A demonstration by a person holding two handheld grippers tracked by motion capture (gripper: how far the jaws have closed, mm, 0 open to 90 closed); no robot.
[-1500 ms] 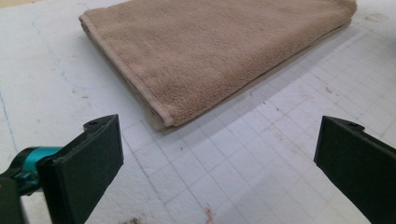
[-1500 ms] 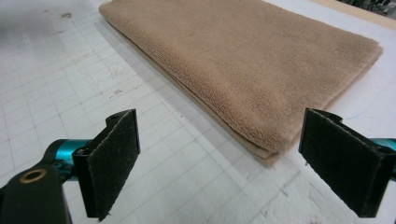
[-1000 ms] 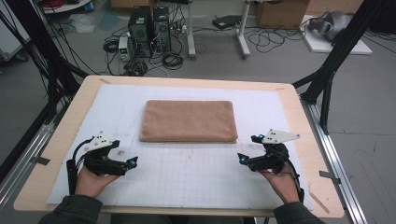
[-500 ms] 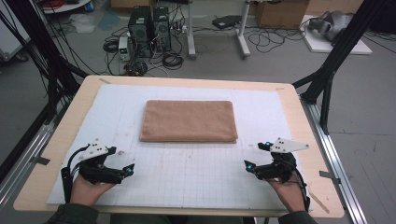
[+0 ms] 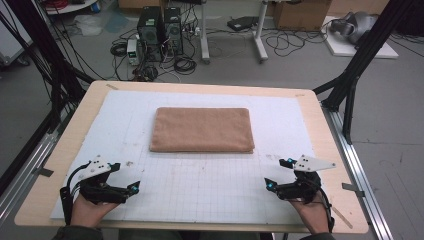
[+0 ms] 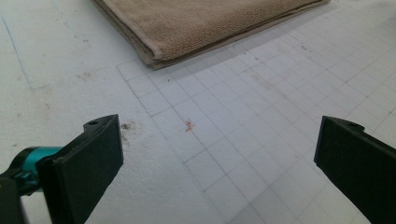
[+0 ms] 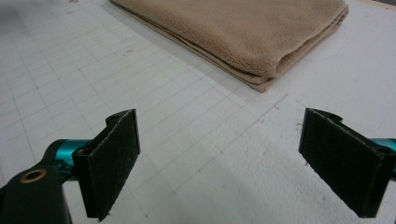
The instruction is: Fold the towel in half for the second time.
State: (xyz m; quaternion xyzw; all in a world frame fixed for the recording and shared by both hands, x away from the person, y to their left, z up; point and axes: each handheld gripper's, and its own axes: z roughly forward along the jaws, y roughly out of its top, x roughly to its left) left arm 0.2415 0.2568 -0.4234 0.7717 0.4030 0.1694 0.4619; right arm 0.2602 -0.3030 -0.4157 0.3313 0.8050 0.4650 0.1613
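A folded tan towel [image 5: 202, 129] lies flat in the middle of the white gridded mat [image 5: 210, 185]. My left gripper [image 5: 131, 184] rests low near the front left of the mat, open, nothing between its jaws. My right gripper [image 5: 278, 175] sits near the front right, also open and empty. In the left gripper view the towel [image 6: 205, 23] lies ahead beyond the wide-apart jaws of the left gripper [image 6: 219, 158]. The right gripper view has the towel's folded corner [image 7: 261, 32] ahead of the right gripper [image 7: 219, 158].
The mat covers a wooden table [image 5: 55, 165] with metal rails along both sides. Computer towers [image 5: 160, 27], cables and black frame legs [image 5: 350, 80] stand on the floor behind the far edge. A small reddish speck [image 6: 188, 125] lies on the mat.
Both grippers have drawn back toward the table's front edge and outward, away from the towel. The towel has not moved.
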